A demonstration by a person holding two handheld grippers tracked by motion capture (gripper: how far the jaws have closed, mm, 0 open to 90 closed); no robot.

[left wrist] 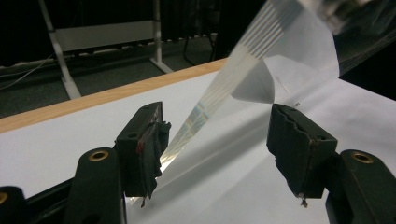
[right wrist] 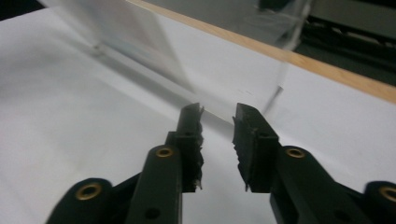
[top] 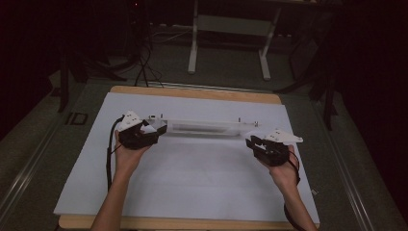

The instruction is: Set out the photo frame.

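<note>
Two grippers: the left gripper [top: 153, 129] and the right gripper [top: 253, 143] sit at the two ends of one long object, each in a hand of the person
Object: a long clear plastic sheet or bag [top: 204, 127], almost see-through, stretched across the far half of the white paper-covered table [top: 192, 183]; it lies between the two grippers
Left claw: jaws stand wide apart in the left gripper view, and the clear plastic with fine printed stripes [left wrist: 243, 70] passes between them without being pinched
Right claw: jaws are narrow but not closed in the right gripper view; a gap is between them, and the edge of the plastic [right wrist: 154, 56] is just ahead, not gripped
Why so placed: I judge that both ends are approached at once so that the thin film can be lifted or pulled flat without it folding
Contents: the plastic seems empty; it may be a bag, but the dim light does not allow to tell if it has an opening
Table edge: a wooden border [top: 192, 92] shows at the far side, beyond the plastic
Background: a white metal frame [top: 228, 29] stands on the dark floor, well apart from the work
</note>
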